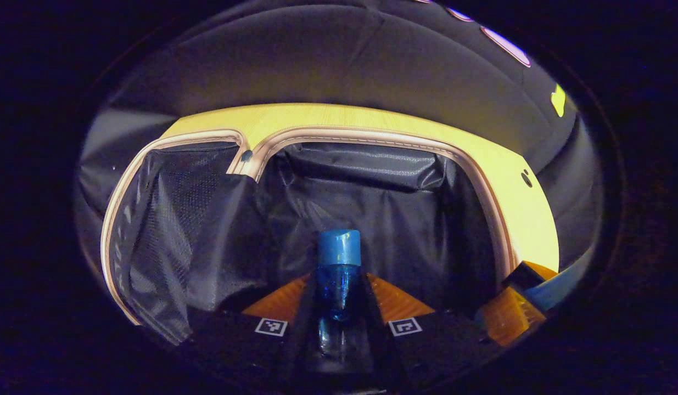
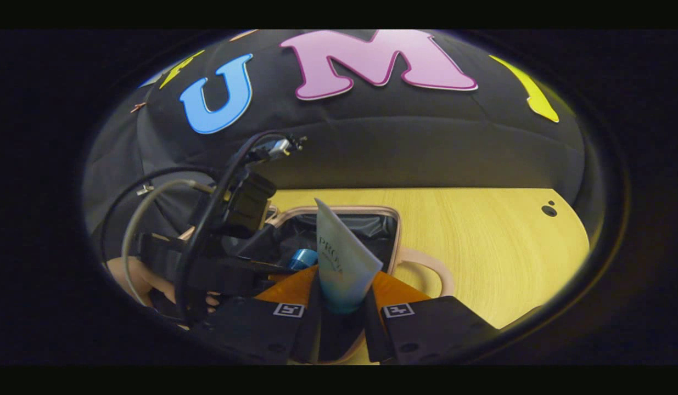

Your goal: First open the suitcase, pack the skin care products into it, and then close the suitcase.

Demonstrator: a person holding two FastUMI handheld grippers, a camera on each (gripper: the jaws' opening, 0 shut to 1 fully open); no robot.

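Observation:
The open suitcase point(image 1: 371, 137) lies on a light wooden table point(image 2: 481, 247), showing dark lining inside a pale pink zipper rim. My left gripper point(image 1: 339, 299) is shut on a blue bottle point(image 1: 339, 274) with a blue cap, held upright over the suitcase's inside. My right gripper point(image 2: 344, 285) is shut on a white tube point(image 2: 341, 252) with a teal base, just in front of the suitcase point(image 2: 396, 241) opening. In the right gripper view the left gripper point(image 2: 284, 266) sits at the left over the opening, with the bottle's cap point(image 2: 303, 258) showing. The right gripper point(image 1: 528, 291) appears at the lower right of the left gripper view.
A dark mesh divider point(image 1: 174, 219) hangs in the suitcase's left half. A pink handle loop point(image 2: 432, 271) sticks out on the table beside the rim. Cables point(image 2: 152, 219) and a hand point(image 2: 130, 274) trail behind the left gripper. Bare table stretches to the right.

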